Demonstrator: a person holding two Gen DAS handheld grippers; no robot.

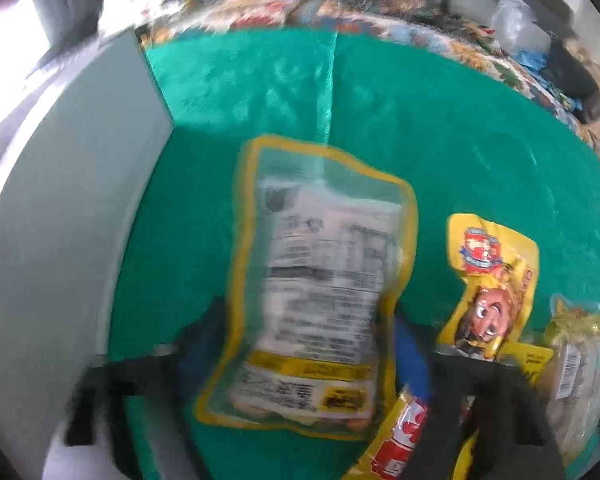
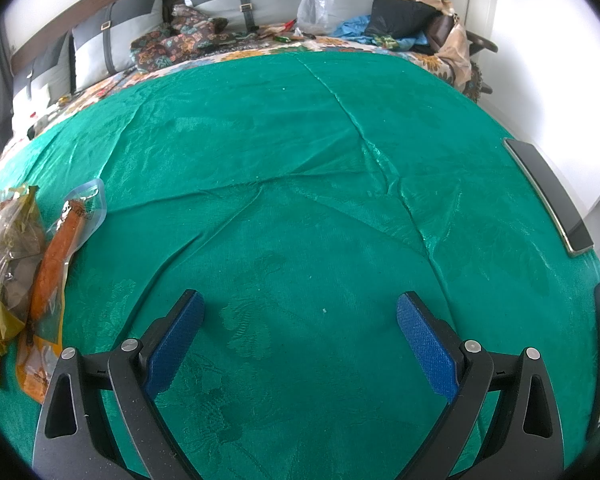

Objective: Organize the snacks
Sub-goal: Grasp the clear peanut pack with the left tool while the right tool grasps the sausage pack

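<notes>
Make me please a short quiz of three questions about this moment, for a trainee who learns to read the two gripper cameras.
1. True or false: the right gripper is holding a snack.
2. What sits between the fingers of the left gripper? A) the yellow-edged clear packet B) a phone C) a pillow
3. What colour is the cloth that the snacks lie on?

Key:
1. False. Its jaws stand wide open over bare cloth.
2. A. The packet, printed label facing the camera, is between the blue pads; the blurred picture does not show whether they press on it.
3. Green.
</notes>
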